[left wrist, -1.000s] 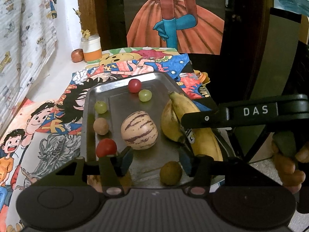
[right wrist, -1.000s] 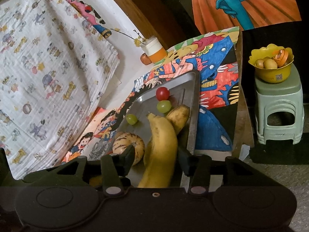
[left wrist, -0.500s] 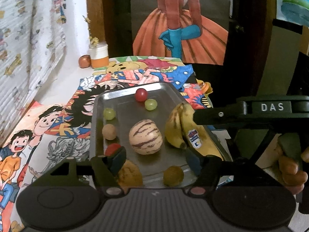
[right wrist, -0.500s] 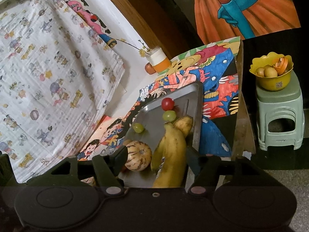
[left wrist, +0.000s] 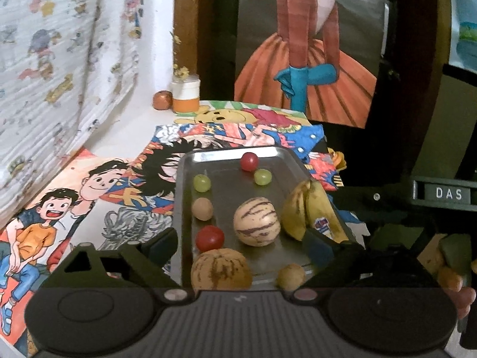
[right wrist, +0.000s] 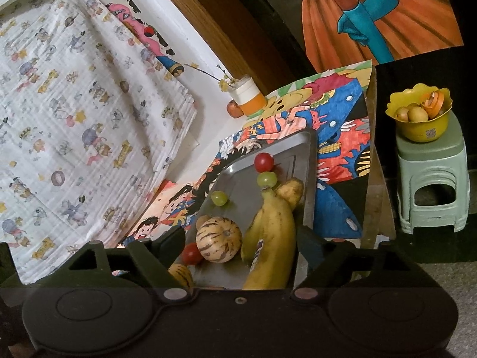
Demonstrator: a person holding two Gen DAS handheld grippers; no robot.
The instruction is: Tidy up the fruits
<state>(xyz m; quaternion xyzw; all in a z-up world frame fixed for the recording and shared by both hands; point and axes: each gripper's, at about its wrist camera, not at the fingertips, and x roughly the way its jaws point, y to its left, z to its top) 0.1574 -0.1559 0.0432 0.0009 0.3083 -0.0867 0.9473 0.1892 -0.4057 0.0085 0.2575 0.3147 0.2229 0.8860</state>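
Bananas (right wrist: pixel 272 232) between open right tongs (right wrist: pixel 240 246), on tray (right wrist: pixel 308 179)

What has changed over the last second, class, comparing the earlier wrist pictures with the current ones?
Both claws drew back from the metal tray, so the second striped melon comes into view. The left claw and right claw stayed open and empty. The bananas did not move.
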